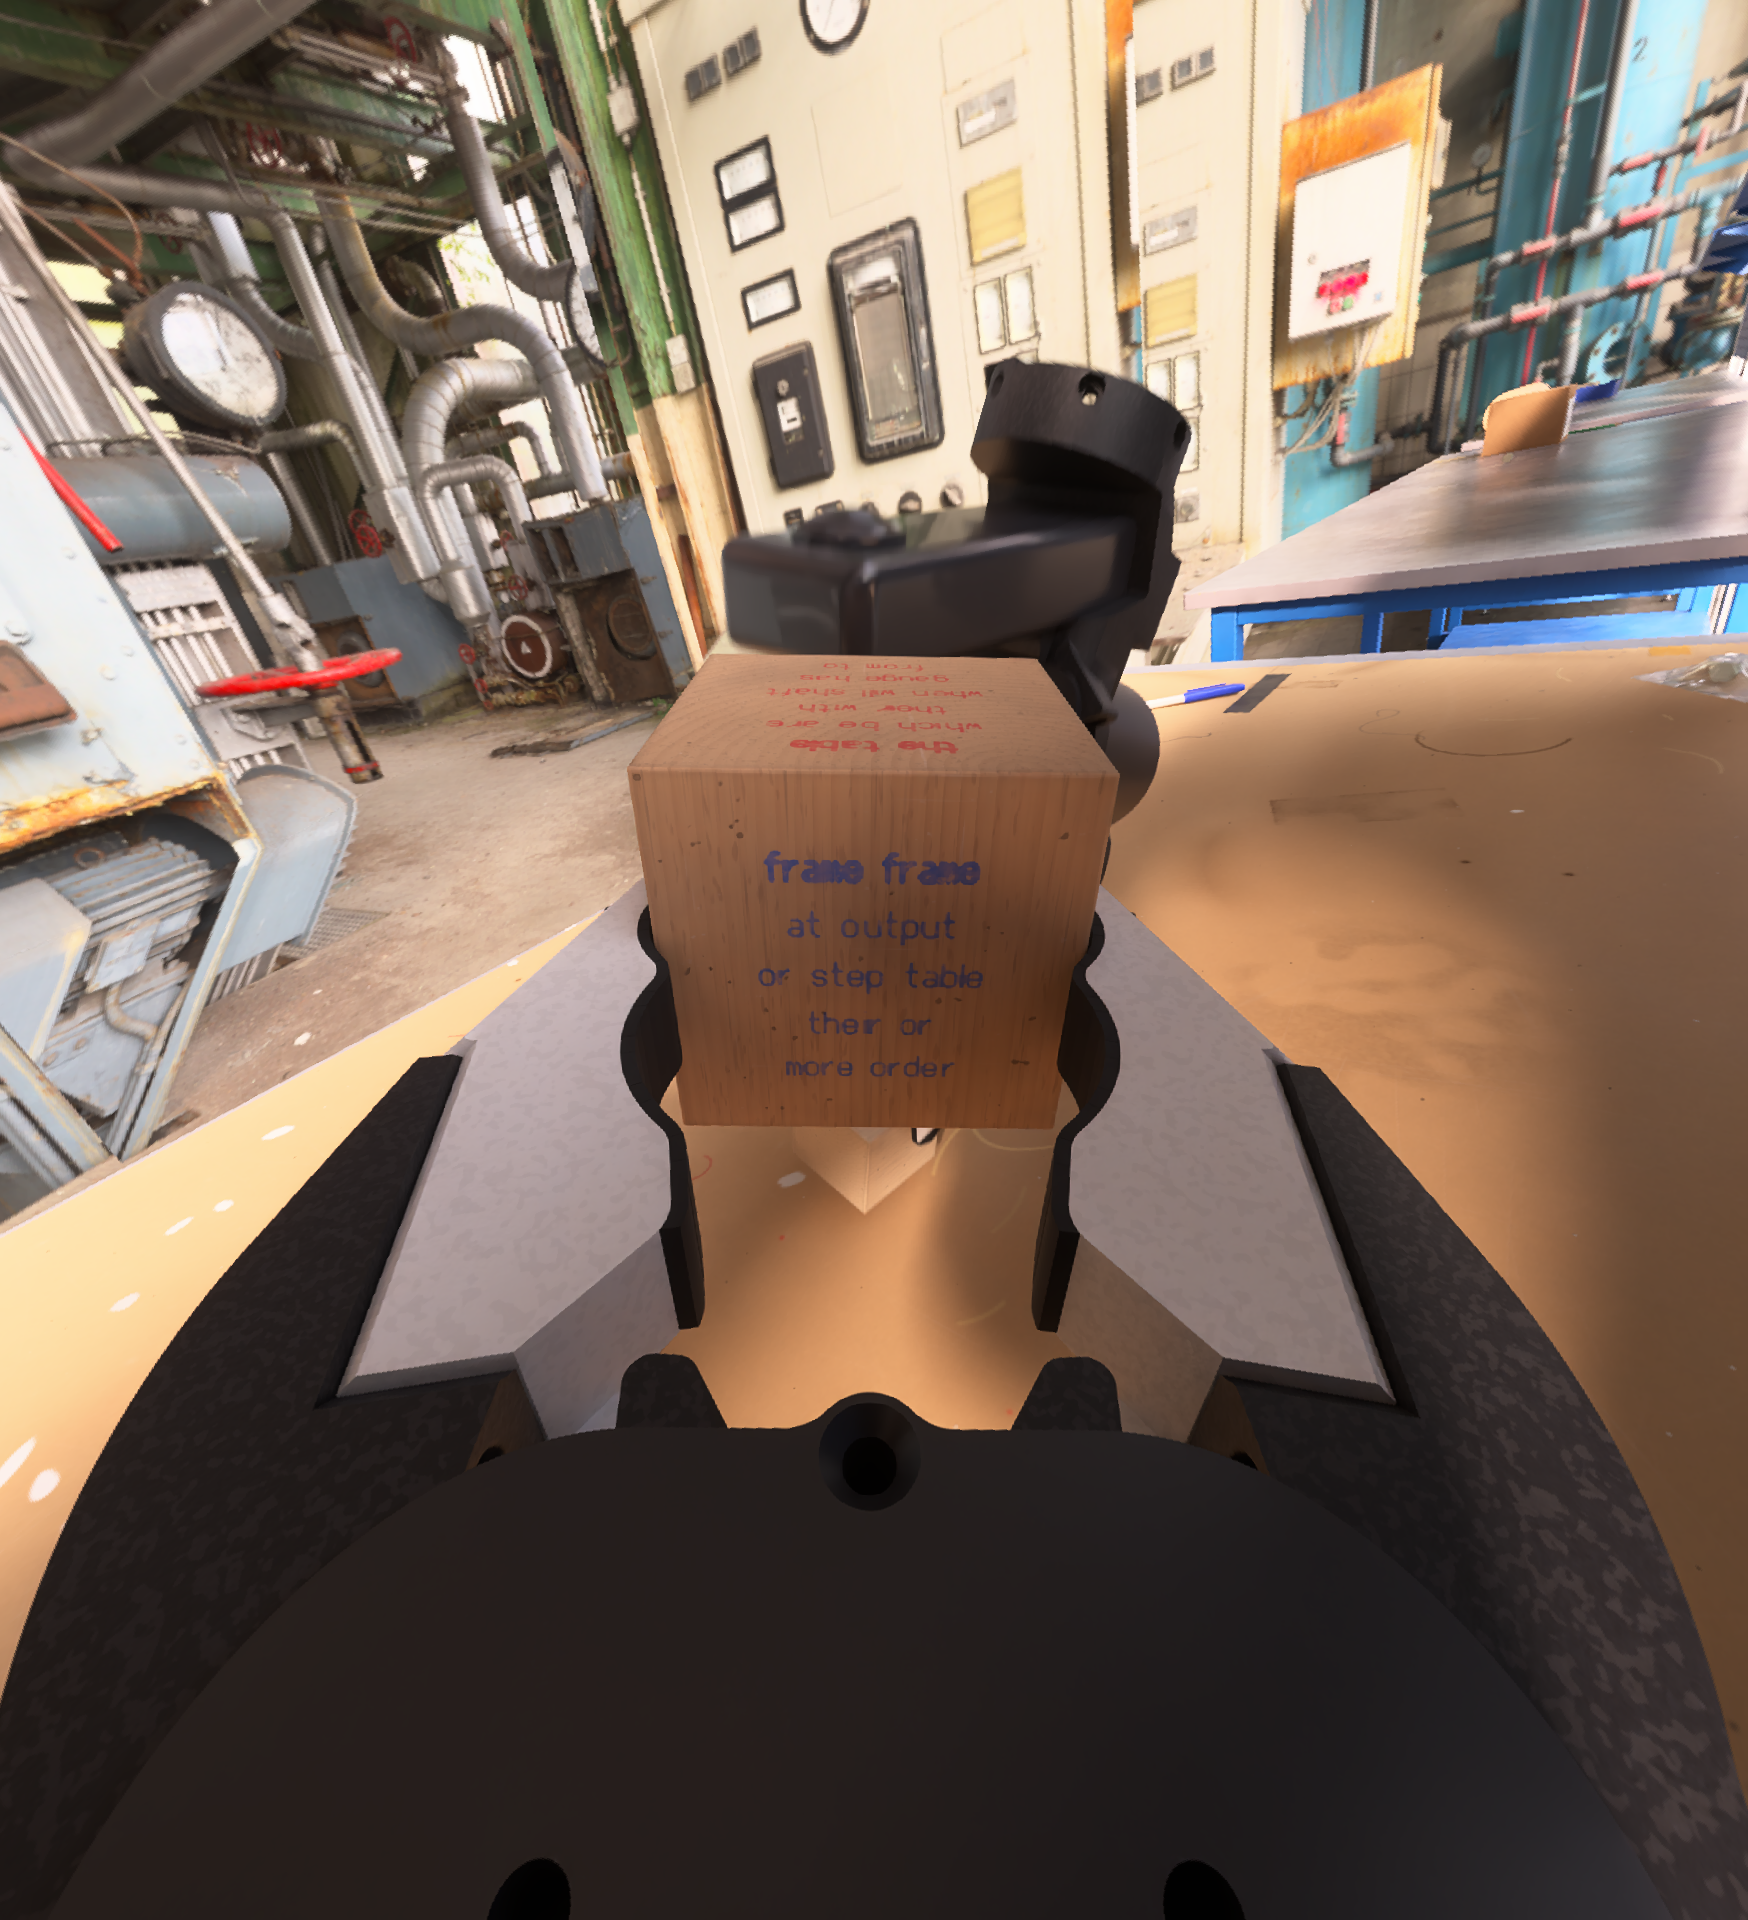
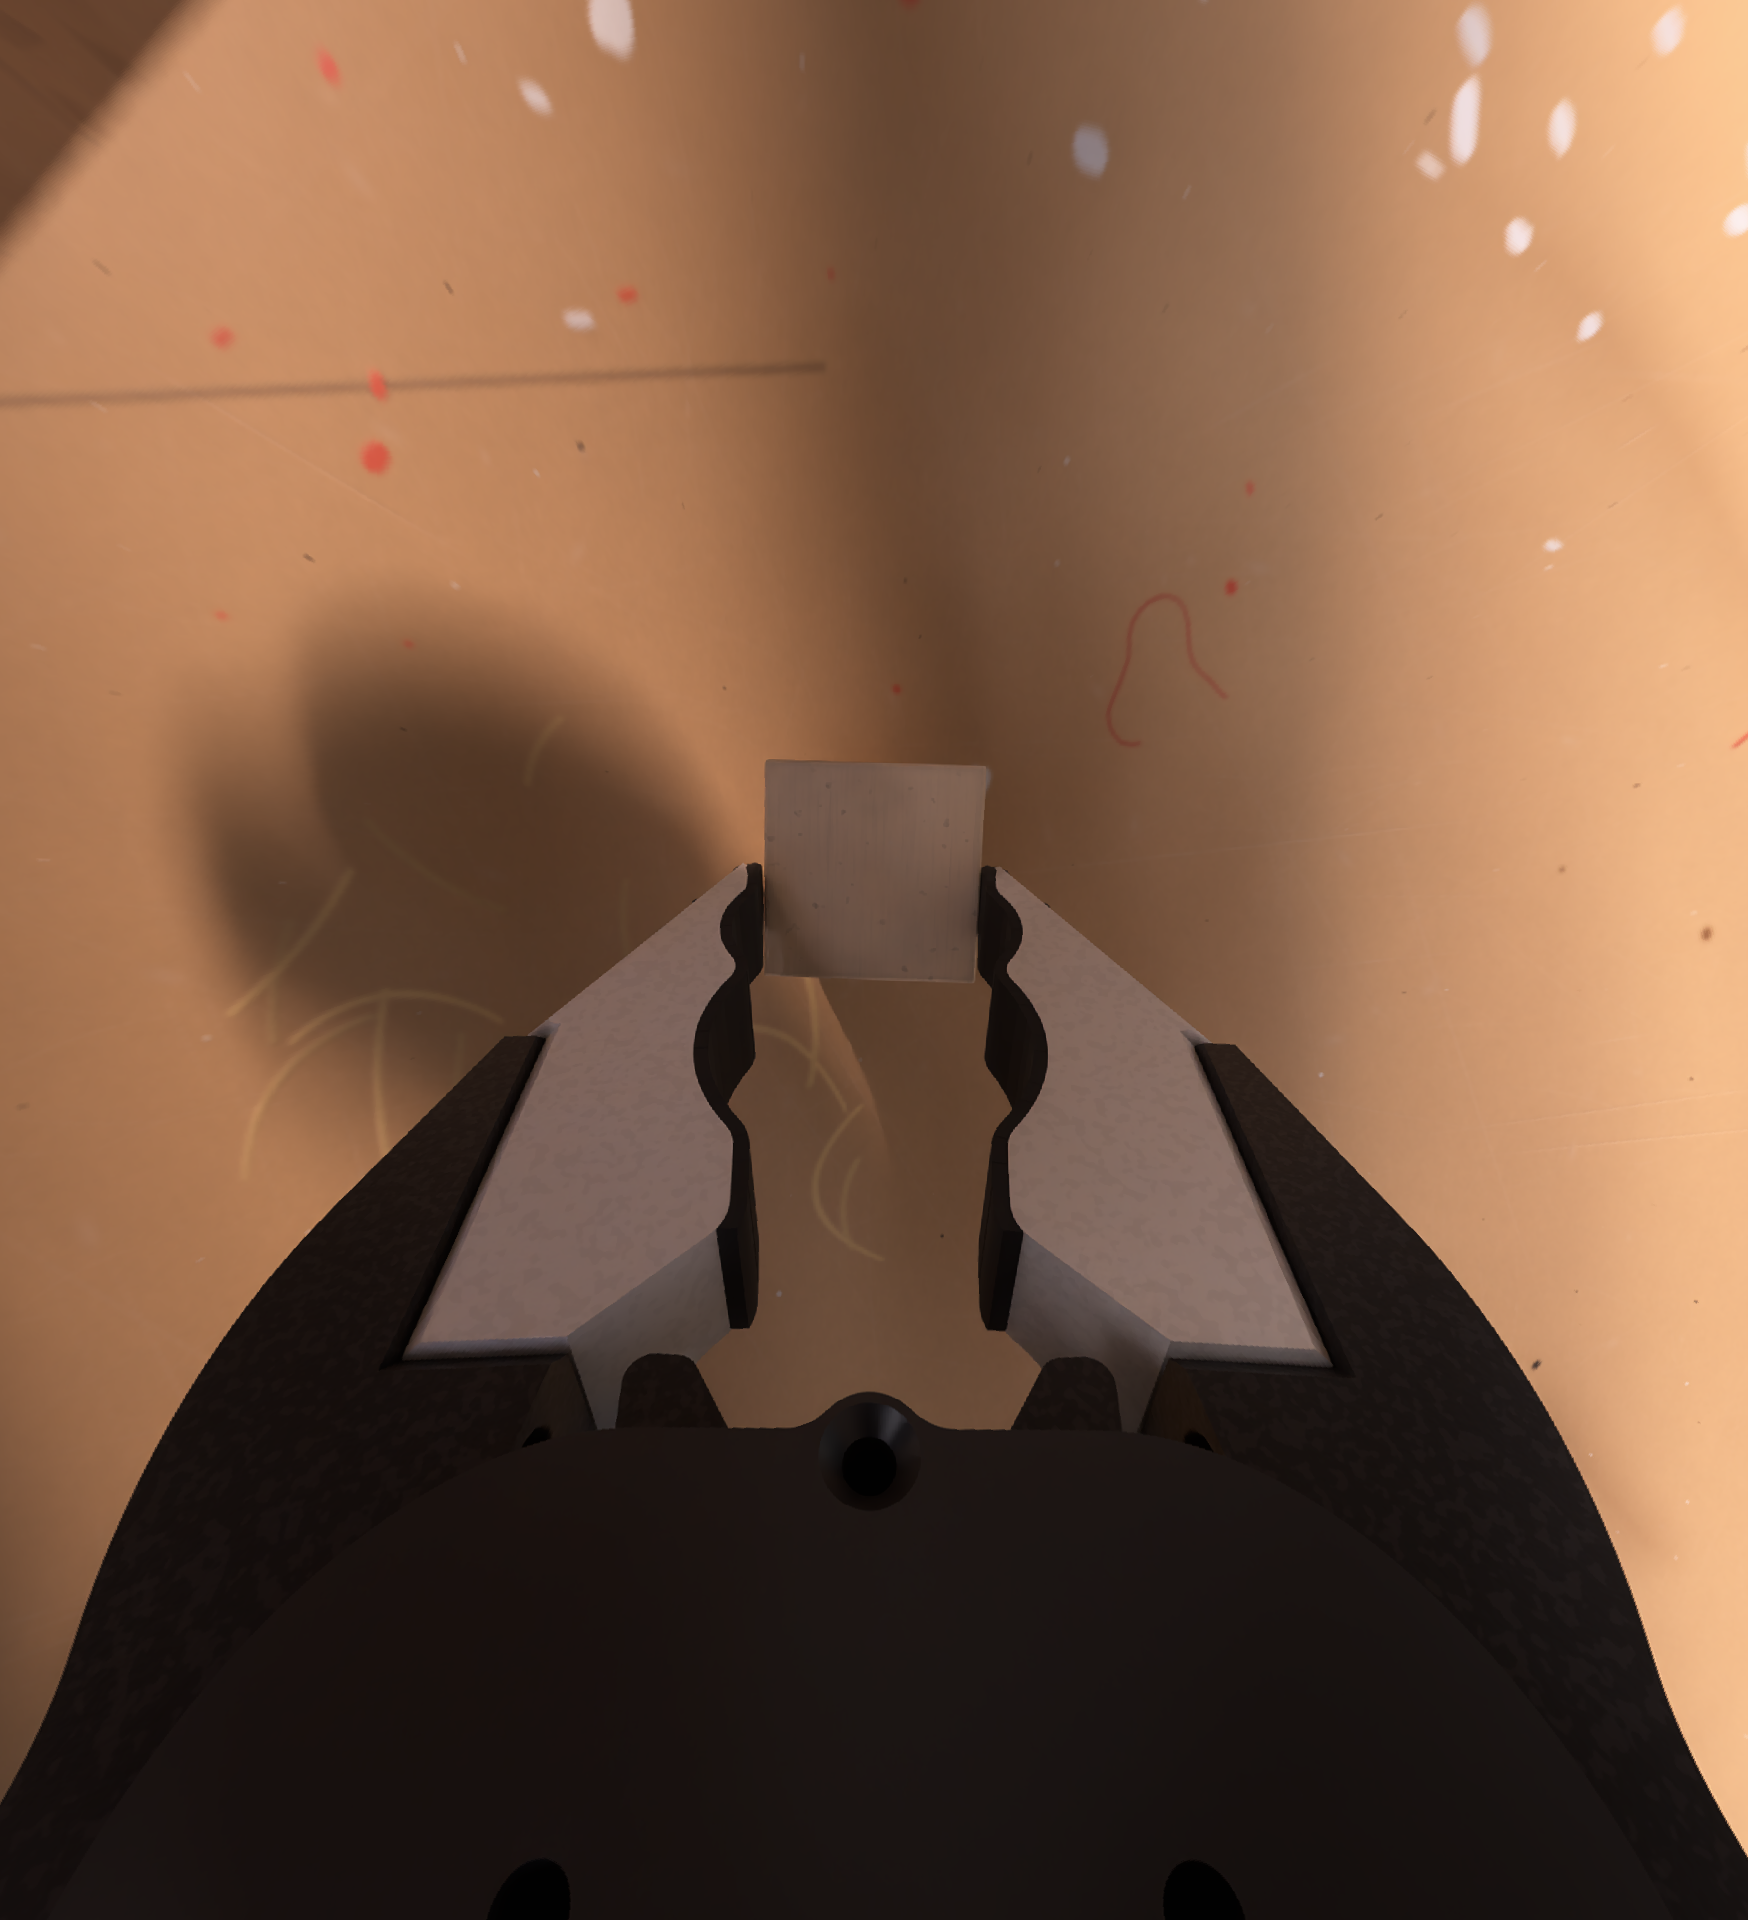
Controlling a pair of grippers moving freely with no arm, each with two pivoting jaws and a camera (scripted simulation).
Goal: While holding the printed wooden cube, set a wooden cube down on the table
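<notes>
Two cubes, printed wooden cube (image 1: 870, 935) clamped in left gripper (image 1: 870, 997), pale wooden cube (image 2: 872, 868) pinched by right gripper (image 2: 872, 914)

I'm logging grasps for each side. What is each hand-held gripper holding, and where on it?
The left hand-held gripper clamps the printed wooden cube by its two side faces. The right hand-held gripper pinches the plain pale cube at its lower sides.

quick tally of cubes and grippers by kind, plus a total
printed wooden cube: 1
plain pale wooden cube: 1
hand-held grippers: 2, the left hand-held gripper and the right hand-held gripper
total: 4
</notes>
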